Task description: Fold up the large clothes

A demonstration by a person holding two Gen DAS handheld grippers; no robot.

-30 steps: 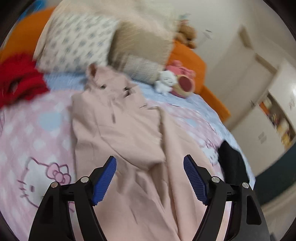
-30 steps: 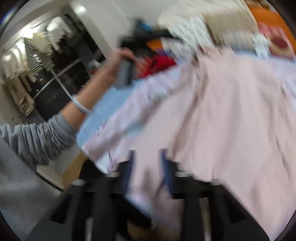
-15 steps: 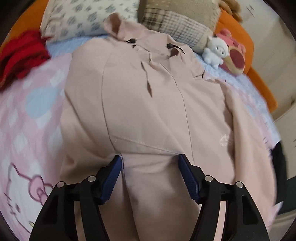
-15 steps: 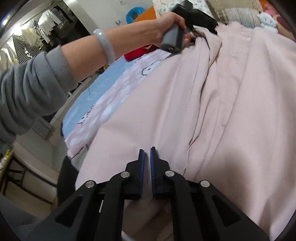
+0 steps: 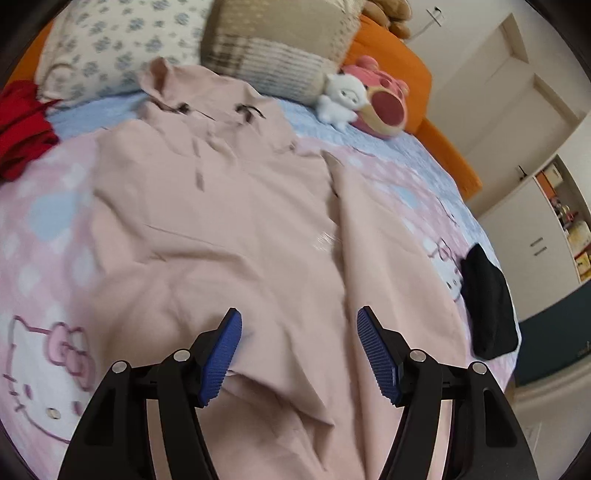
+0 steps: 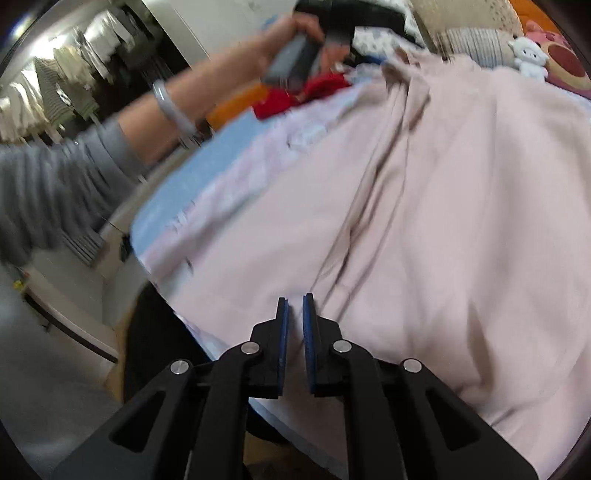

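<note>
A pale pink hoodie (image 5: 221, 221) lies spread face up on the bed, hood toward the pillows. My left gripper (image 5: 299, 332) hovers just over its lower front with the jaws wide apart and nothing pinched. In the right wrist view the same hoodie (image 6: 461, 221) fills the right side. My right gripper (image 6: 295, 306) stands over the hem near the bed's edge, its blue pads a narrow slit apart and beginning to open, with no cloth gripped. A hand (image 6: 295, 33) in a grey sleeve holds the left gripper's handle beyond the hoodie.
The bed has a pink cartoon-cat sheet (image 5: 40, 258). A red garment (image 5: 22, 129) lies at the left, a black one (image 5: 487, 302) at the right edge. Pillows (image 5: 122, 40) and plush toys (image 5: 341, 98) line the headboard. White cupboards (image 5: 535, 240) stand right.
The left gripper came down closer over the hoodie, then drew back toward its lower part. The right gripper's jaws closed to a slit and it sank toward the hem.
</note>
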